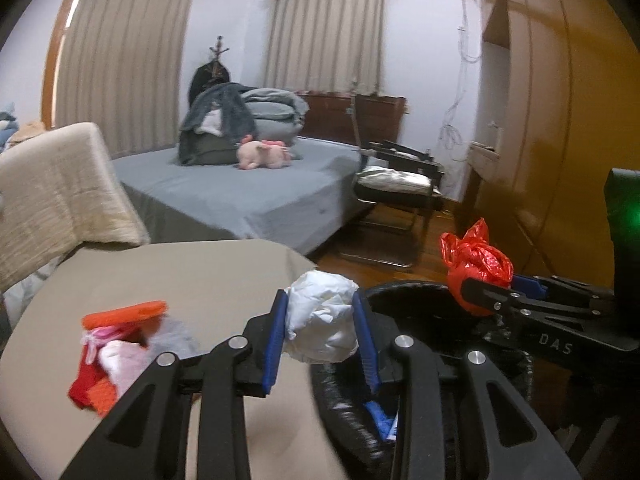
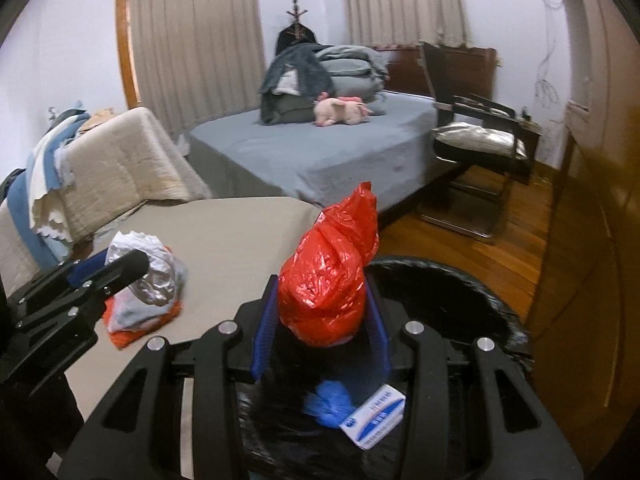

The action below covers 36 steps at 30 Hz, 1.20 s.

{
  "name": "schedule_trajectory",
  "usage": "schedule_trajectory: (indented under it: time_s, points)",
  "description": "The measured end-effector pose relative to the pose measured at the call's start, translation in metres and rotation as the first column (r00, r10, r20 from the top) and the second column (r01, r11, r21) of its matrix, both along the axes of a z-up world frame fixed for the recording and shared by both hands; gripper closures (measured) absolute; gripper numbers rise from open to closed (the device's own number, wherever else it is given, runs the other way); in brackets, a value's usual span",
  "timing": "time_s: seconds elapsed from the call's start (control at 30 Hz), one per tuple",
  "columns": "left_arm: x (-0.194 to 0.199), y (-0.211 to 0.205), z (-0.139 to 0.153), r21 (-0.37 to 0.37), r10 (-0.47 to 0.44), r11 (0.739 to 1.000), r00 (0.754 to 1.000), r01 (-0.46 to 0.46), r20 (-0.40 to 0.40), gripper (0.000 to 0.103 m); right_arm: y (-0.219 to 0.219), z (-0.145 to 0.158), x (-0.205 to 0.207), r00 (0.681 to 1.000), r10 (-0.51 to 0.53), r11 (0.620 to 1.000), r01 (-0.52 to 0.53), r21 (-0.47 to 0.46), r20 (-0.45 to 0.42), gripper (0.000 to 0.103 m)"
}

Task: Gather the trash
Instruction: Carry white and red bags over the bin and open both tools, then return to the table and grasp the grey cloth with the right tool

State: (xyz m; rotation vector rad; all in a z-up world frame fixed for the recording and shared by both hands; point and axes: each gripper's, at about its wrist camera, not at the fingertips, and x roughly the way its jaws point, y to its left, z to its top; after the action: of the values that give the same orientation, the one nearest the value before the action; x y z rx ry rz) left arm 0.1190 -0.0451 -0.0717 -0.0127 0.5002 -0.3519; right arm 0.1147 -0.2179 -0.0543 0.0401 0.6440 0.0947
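Black bin [image 2: 460, 280] interior largely hidden

Bin mouth [image 2: 440, 292]: open at 3 o'clock. Table [image 2: 224, 232]: bare at 12; cloth pile [image 2: 144, 312] obstructs 9.

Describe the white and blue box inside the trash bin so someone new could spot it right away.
Start at the beige round table; the black-lined trash bin sits at its right edge. Inside lies a small flat box beside a crumpled blue wad. Only the box is rectangular, white with blue print.
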Motion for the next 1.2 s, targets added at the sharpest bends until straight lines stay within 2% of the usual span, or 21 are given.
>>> schedule_trajectory:
  time_s: [0.43,0.53,0.6,0.63,0.67,0.7,0.8,0.9,1.0,1.2]
  points:
    - [0.013,-0.063,-0.027,-0.013,-0.162,0.987,0.985,0.162,-0.053,0.07,-0.049,-0.023,-0.009,0.992,-0.113,0.993,0.112,-0.031,-0.046,0.063]
    - [0.019,-0.073,-0.033,-0.022,-0.184,0.983,0.98,0.183,-0.072,0.064,-0.056,-0.029,-0.009,0.988,-0.14,0.989,0.137,-0.045,-0.06,0.058]
    - [0.021,-0.075,-0.037,-0.033,-0.196,0.981,0.977,0.194,-0.088,0.053,-0.06,-0.032,-0.011,0.985,-0.162,0.986,0.159,-0.051,-0.065,0.044]
    - [0.021,-0.074,-0.039,-0.037,-0.195,0.981,0.976,0.193,-0.094,0.05,-0.061,-0.032,-0.012,0.983,-0.169,0.985,0.166,-0.051,-0.064,0.038]
    - [0.021,-0.074,-0.04,-0.04,-0.197,0.98,0.976,0.194,-0.096,0.047,-0.063,-0.033,-0.012,0.983,-0.175,0.984,0.172,-0.05,-0.063,0.035]
    - [0.02,-0.072,-0.041,-0.039,-0.194,0.981,0.976,0.191,-0.096,0.041,-0.065,-0.032,-0.012,0.982,-0.181,0.983,0.178,-0.051,-0.06,0.025]
    - [0.016,-0.066,-0.039,-0.023,-0.173,0.985,0.982,0.172,-0.08,0.032,-0.067,-0.03,-0.016,0.979,-0.201,0.979,0.199,-0.048,-0.034,0.011]
    - [0.011,-0.053,-0.034,0.005,-0.126,0.992,0.99,0.127,-0.059,0.019,-0.064,-0.028,-0.016,0.979,-0.201,0.979,0.2,-0.035,-0.026,0.007]
    - [0.006,-0.033,-0.027,0.019,-0.073,0.997,0.996,0.073,-0.042,0.012,-0.055,-0.025,-0.012,0.983,-0.184,0.983,0.184,-0.018,-0.022,0.007]
    - [-0.002,0.023,-0.02,0.029,0.074,0.997,0.997,-0.073,-0.028,0.007,-0.017,-0.023,0.002,0.994,-0.112,0.994,0.112,0.008,-0.016,0.006]
